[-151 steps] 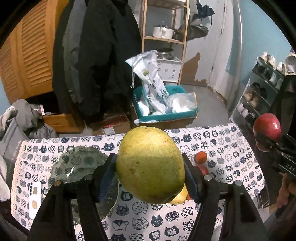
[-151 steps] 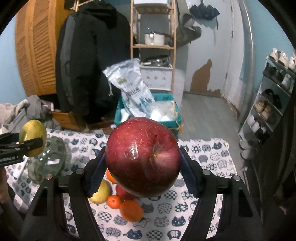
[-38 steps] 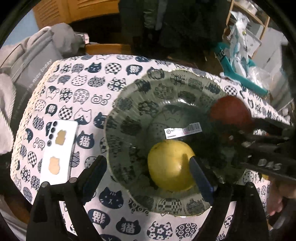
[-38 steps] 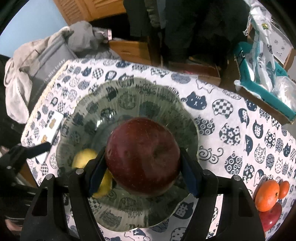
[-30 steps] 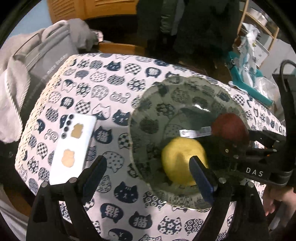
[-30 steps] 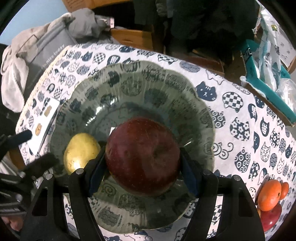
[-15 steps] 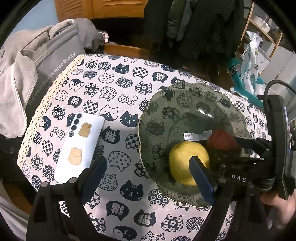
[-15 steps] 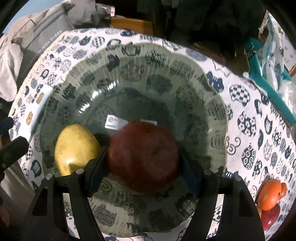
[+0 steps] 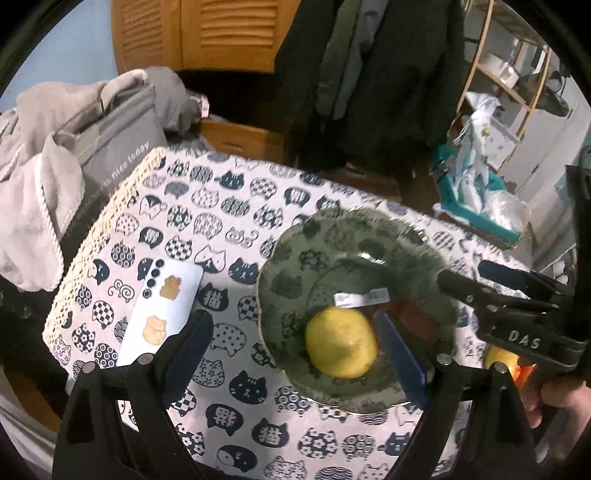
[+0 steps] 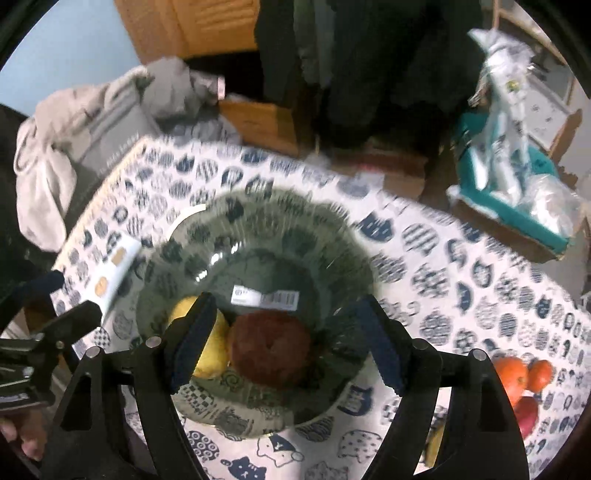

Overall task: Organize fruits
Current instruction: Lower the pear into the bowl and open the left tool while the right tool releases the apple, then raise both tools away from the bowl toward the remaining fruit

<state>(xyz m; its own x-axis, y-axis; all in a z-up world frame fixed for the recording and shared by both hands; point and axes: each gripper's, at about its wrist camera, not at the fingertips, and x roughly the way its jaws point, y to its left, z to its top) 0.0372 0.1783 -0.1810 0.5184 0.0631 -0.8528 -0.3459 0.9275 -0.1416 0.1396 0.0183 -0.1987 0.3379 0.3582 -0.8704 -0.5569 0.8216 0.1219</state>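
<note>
Both fruits are delivered: the red apple (image 10: 271, 345) and yellow fruit (image 9: 340, 343) lie touching in the bowl (image 10: 258, 221) near the table's (image 9: 221, 206) left edge, the left hand-held gripper (image 9: 295, 354) gapes empty, the right hand-held gripper (image 10: 284, 339) has just been opening off the apple, and next comes fetching the oranges (image 10: 511, 373) by the right edge.

This is someone's lived-in home. Behind the desk (image 9: 229, 221) with its cat-print cloth, dark coats (image 9: 388, 74) hang beside a louvred wooden wardrobe (image 9: 199, 33). Right of the coats stands a wooden shelf rack (image 9: 517, 77).

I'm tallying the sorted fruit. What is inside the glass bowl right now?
The glass bowl holds a yellow fruit, a red apple and a barcode label. A finger of the right hand-held gripper covers part of the yellow fruit.
</note>
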